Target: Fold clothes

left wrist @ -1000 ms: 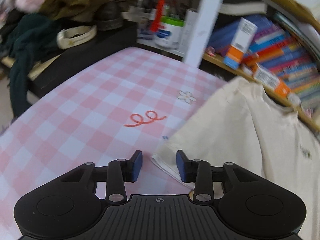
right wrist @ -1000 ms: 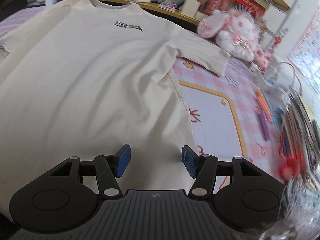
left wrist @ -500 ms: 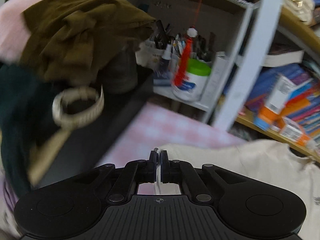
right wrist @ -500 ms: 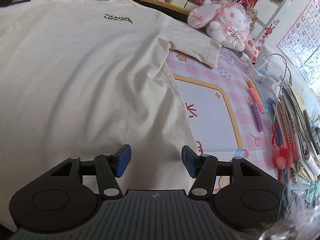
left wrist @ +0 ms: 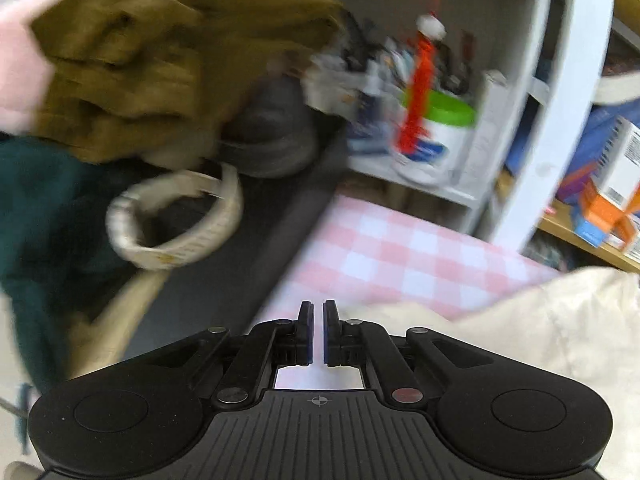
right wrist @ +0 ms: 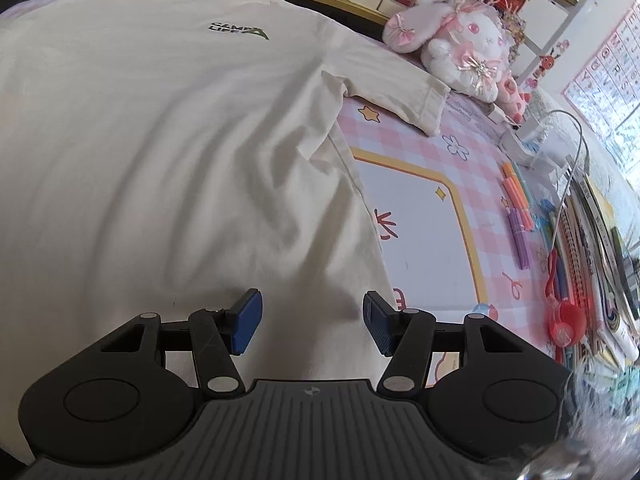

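Cream T-shirt (right wrist: 168, 152): spread flat, face up on pink checked mat (right wrist: 472, 168). Soft, light, limp; best pinched at hem or sleeve. Right gripper (right wrist: 312, 322) wide, empty, near hem. Left gripper (left wrist: 316, 330) narrowed; contents indiscernible.

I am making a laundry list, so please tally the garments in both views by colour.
Cream: 1, the cream T-shirt
Olive-brown: 1, the olive-brown garment
Dark green: 1, the dark green garment
Total: 3
The pink thing is too blurred to count.
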Motion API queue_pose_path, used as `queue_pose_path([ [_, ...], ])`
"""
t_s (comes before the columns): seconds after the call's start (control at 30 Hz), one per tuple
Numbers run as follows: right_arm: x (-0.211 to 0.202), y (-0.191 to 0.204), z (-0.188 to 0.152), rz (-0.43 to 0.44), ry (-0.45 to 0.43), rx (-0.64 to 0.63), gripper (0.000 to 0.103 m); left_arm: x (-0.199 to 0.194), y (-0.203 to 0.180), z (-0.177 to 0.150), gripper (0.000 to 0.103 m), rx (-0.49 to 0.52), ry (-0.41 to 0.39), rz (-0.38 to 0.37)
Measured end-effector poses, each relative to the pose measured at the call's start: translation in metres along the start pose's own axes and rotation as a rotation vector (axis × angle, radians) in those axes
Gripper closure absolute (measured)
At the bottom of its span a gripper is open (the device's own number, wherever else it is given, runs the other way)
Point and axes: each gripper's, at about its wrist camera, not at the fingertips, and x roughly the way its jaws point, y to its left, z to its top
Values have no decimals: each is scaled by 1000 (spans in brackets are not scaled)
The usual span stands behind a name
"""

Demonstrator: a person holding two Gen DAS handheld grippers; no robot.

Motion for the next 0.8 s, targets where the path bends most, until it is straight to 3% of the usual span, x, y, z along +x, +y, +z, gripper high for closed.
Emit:
queue_pose_path([
  [0.1,0,-7,-1,35,-4,-18,47,-34,12,-10,94,-11,-27,-90],
  [0.2,-6,-17,-6,62,-34,-27,47,-84,15,-42,88,15,-36,-192],
  [0.37,-21,-49,-27,103,-96,-23,47,-172,9,-133,46,20,21,-275],
  [0.43,-25,-63,-38,121,-107,-12,47,-201,3,-169,35,8,46,-285],
  [0.6,-25,-89,-64,212,-104,38,47,-254,-6,-236,35,-32,107,-303],
  [0.8,-23,-117,-92,311,-103,101,47,-286,-26,-281,36,15,173,-273],
])
